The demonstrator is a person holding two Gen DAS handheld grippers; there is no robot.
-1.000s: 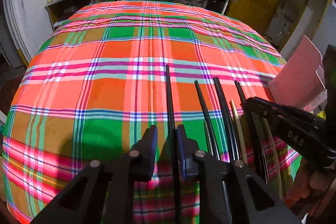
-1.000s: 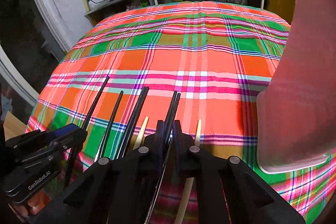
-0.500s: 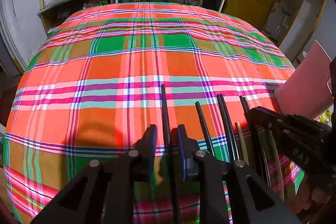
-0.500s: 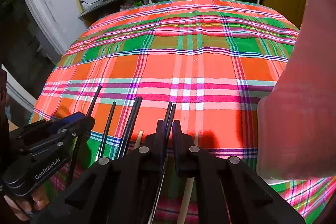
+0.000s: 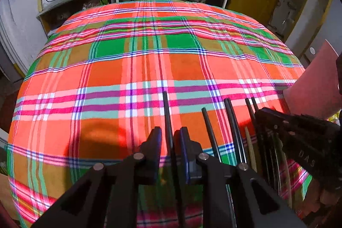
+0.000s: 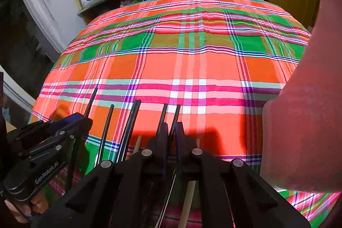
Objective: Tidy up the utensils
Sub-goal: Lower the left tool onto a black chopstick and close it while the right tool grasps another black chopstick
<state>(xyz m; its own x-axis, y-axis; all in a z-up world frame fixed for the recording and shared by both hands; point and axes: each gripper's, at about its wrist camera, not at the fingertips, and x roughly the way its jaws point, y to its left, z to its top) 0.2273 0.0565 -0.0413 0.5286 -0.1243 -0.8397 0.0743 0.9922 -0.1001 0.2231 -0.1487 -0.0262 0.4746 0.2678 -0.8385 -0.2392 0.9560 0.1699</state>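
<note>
On the left, the left gripper (image 5: 168, 138) stands over the near edge of the table, whose plaid cloth (image 5: 149, 69) fills most of both views. A single black chopstick (image 5: 166, 112) runs between its jaws, which are drawn close around it, though a thin gap shows on either side, so I cannot tell whether they press on it. Just to the right another lone black chopstick (image 5: 208, 127) lies on the cloth, then a black pair (image 5: 233, 121) side by side, then a pale wooden chopstick (image 5: 250, 142), partly hidden. Further right, the right gripper (image 6: 170, 131) has its jaws nearly together, clamped on two black chopsticks (image 6: 168, 114) whose tips fan out ahead of the fingers. A second pale wooden chopstick (image 6: 188, 202) passes beneath this gripper. At the far right stands a pink container (image 6: 303, 110), apart from both grippers.
</note>
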